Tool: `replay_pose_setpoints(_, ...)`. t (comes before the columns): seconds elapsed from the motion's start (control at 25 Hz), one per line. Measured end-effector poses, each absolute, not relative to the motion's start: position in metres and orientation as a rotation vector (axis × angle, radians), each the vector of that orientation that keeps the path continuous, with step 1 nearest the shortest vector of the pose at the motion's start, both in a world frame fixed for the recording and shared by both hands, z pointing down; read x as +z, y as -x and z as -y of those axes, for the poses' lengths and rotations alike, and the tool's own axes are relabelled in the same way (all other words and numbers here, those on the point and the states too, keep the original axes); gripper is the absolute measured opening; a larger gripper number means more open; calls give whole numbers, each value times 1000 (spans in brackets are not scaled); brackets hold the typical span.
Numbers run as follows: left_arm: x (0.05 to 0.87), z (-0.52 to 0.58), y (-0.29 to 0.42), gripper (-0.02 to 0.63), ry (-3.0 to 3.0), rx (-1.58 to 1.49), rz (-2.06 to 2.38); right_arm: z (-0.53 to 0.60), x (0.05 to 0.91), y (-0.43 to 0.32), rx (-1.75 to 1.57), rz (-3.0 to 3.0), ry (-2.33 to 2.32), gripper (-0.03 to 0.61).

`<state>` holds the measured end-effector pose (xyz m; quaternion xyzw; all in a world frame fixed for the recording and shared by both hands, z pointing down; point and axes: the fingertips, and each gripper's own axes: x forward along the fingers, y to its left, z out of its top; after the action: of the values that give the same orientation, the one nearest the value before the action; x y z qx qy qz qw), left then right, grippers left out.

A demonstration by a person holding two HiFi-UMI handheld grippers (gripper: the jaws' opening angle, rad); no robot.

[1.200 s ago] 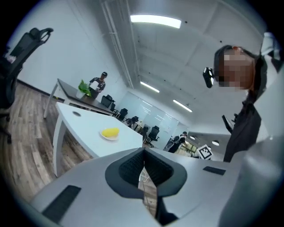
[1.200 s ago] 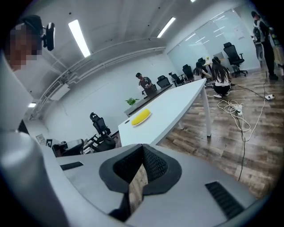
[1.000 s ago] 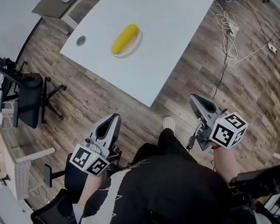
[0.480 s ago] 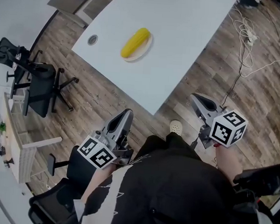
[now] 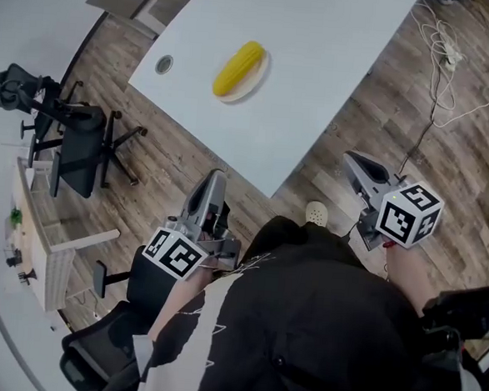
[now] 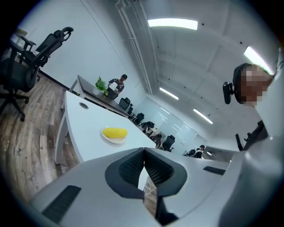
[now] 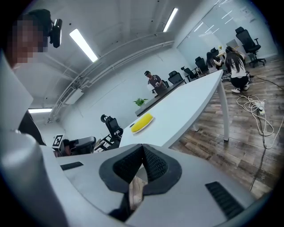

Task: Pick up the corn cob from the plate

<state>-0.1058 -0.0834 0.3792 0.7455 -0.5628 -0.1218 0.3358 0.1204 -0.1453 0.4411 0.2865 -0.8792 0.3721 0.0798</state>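
A: Where does the corn cob (image 5: 238, 68) sit?

B: It lies on its side on a small pale plate (image 5: 252, 82), far out on the white tabletop (image 5: 321, 62). It is well apart from both tools, which hang over the wooden floor (image 5: 189, 149) close to the person (image 5: 319, 321).

A: And the tools?

B: The left tool (image 5: 215, 177) is clenched, pads pressed together with nothing between them. The right tool (image 5: 352, 160) is likewise closed and empty.

A: How would the cob handle?

B: It looks stiff, rounded and fairly light. From this far off it is hard to say whether it is real or a plastic model, so the surface may be bumpy or slick. Either way, it would probably roll on the shallow plate if nudged from one side.

A: Best place to take hold?

B: Across the thick middle, with the jaws square to its long axis and one pad on each flank. The tapered ends would likely slip out. The jaws must open first, and the plate may slide if bumped.
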Motion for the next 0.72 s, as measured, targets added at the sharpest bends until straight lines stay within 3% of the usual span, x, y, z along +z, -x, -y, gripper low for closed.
replay_pose_setpoints(0.72,387,156,85,12,-2097,-136,1294,182,442,-157,1161,2572,-1156,15)
